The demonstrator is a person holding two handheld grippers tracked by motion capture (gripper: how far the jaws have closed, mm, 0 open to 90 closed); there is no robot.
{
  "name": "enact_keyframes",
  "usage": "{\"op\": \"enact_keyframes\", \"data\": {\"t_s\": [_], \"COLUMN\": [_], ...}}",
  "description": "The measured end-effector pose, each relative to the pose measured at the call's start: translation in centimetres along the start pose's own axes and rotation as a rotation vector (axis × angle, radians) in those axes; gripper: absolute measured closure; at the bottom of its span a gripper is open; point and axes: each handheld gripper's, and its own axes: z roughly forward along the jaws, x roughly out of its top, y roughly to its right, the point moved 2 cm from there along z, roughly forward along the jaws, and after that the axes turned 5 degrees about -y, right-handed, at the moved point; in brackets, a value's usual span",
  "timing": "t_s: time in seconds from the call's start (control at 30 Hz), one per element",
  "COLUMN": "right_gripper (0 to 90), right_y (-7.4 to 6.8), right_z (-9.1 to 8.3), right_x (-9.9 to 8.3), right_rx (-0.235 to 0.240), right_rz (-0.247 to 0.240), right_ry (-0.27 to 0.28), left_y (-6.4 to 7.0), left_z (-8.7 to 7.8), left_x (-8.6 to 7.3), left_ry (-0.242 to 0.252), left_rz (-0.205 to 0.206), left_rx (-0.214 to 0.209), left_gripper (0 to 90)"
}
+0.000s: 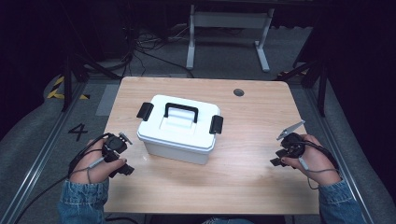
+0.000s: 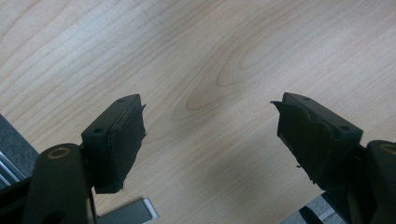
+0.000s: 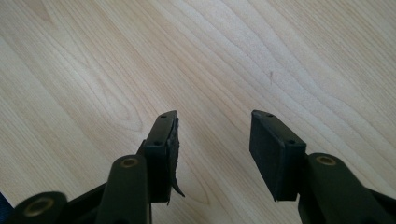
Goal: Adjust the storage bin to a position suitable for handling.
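White rectangular plastic box point(image 1: 180, 128), black-latched, on wood-grain table point(image 1: 252, 121); left hand-held gripper point(image 1: 122, 169) and right hand-held gripper point(image 1: 276, 158) flank it, both released.

White lidded box point(image 1: 180, 128), black handle, latched, mid-table

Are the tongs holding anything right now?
No. Both the left tongs and right tongs are open and empty over the table, beside the white box.

A wooden table point(image 1: 261, 140) stands on a grey floor point(image 1: 32, 135). A white desk frame point(image 1: 229, 28) waits behind, in the dark.
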Motion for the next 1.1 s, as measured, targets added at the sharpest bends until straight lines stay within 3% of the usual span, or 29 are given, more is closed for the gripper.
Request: {"op": "enact_keyframes", "data": {"t_s": [0.23,0.5,0.73,0.93,1.1], "right_gripper": [52.1,51.6,51.4,51.4,51.9], "right_y": [-0.1,-0.3,-0.9,-2.2,-2.8], "right_z": [0.1,0.1,-0.6,-1.8,-2.5], "right_x": [0.2,0.8,2.5,4.8,6.1], "right_rx": [0.011,0.019,0.047,0.055,0.066], "right_rz": [0.001,-0.023,-0.06,-0.11,-0.128], "right_ry": [0.009,0.008,0.029,0.044,0.062], "left_y": [0.2,0.3,0.7,0.4,0.4], "left_z": [-0.7,-0.7,-0.3,-0.5,-0.4], "left_x": [0.1,0.1,0.3,0.3,0.3], "left_ry": [0.039,0.039,0.013,0.03,0.031], "left_rz": [0.01,0.025,0.05,0.039,0.061], "left_rx": [0.026,0.03,0.003,0.001,-0.007], "left_gripper": [24.3,24.0,21.5,20.5,19.4]}}
